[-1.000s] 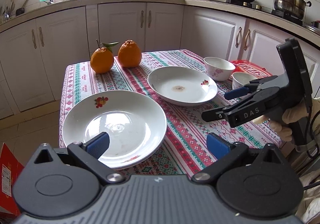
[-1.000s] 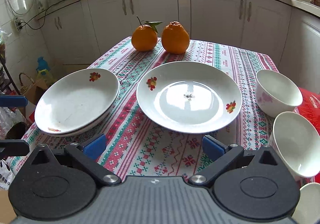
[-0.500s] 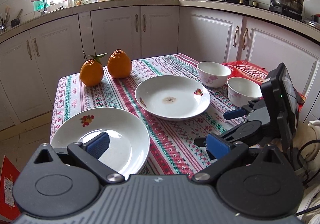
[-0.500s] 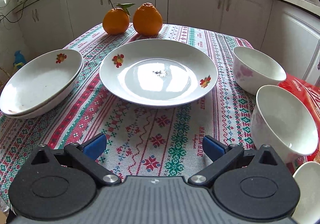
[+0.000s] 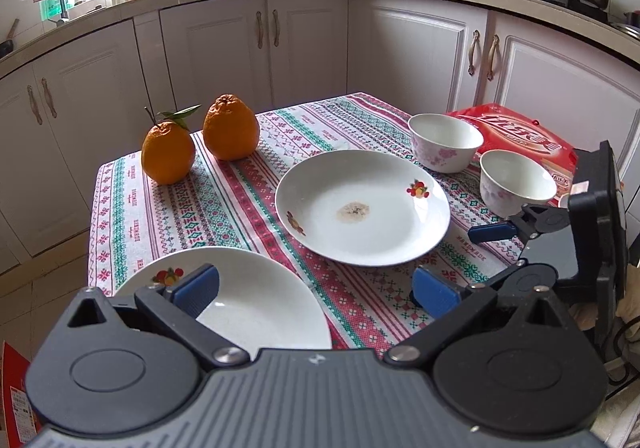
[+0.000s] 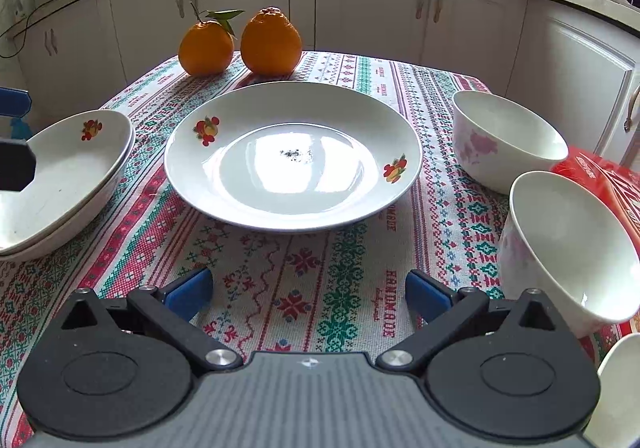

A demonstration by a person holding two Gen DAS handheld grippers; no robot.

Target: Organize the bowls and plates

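On the cloth-covered bench (image 6: 360, 256), plates and bowls sit apart, both tools empty.
At the left edge two stacked plates (image 6: 68, 183) lie under the left tool (image 5: 316, 288), its blue pads spread wide. A single stained plate (image 6: 294, 155) sits mid-bench before two oranges (image 6: 240, 43). The right tool (image 6: 308, 294), pads also spread, hangs low over bare cloth. Two flowered bowls (image 6: 504, 139) stand side by side at right, beside a red packet (image 5: 516, 131).
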